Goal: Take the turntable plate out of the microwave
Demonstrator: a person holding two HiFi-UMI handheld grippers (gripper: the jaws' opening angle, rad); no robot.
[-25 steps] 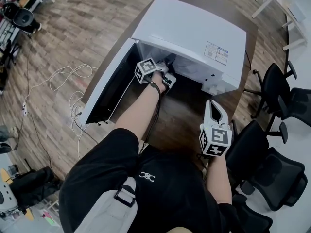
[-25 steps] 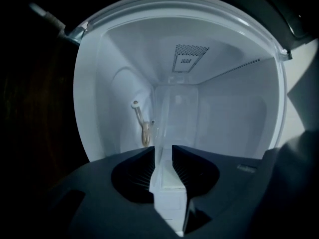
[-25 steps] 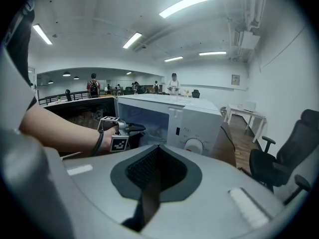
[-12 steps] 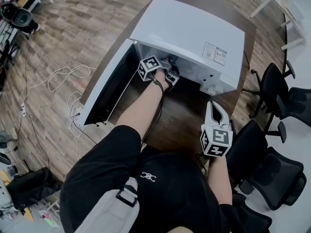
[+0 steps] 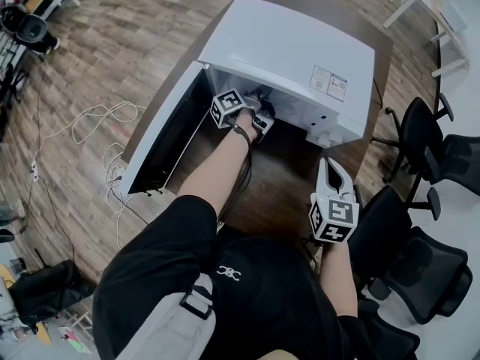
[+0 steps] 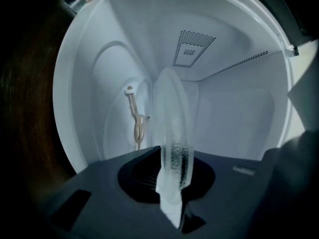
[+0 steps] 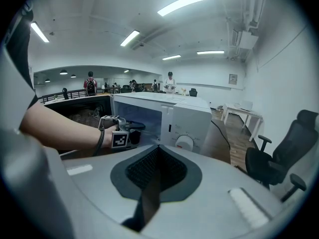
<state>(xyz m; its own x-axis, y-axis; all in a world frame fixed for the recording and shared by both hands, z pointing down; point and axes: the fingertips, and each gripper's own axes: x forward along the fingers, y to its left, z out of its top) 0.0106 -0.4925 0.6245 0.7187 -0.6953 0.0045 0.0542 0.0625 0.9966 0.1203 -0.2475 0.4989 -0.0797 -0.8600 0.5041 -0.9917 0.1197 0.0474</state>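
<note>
The white microwave (image 5: 292, 47) stands on the brown table with its door (image 5: 169, 130) swung open to the left. My left gripper (image 5: 261, 105) reaches level into the cavity. In the left gripper view the clear glass turntable plate (image 6: 172, 118) is edge-on, and its rim sits between the closing jaws of my left gripper (image 6: 172, 193), pinched there. A beige roller support (image 6: 137, 126) lies on the cavity floor beyond it. My right gripper (image 5: 331, 169) hovers over the table's front right, shut and empty; my right gripper (image 7: 152, 183) looks towards the microwave (image 7: 192, 118).
Black office chairs (image 5: 427, 152) crowd the right side of the table (image 5: 285, 178). White cables (image 5: 82, 126) trail over the wooden floor at the left. The open door juts out beside my left forearm. People stand far off in the room in the right gripper view.
Both grippers stay about where they were, the left one in the microwave's opening and the right one over the table.
</note>
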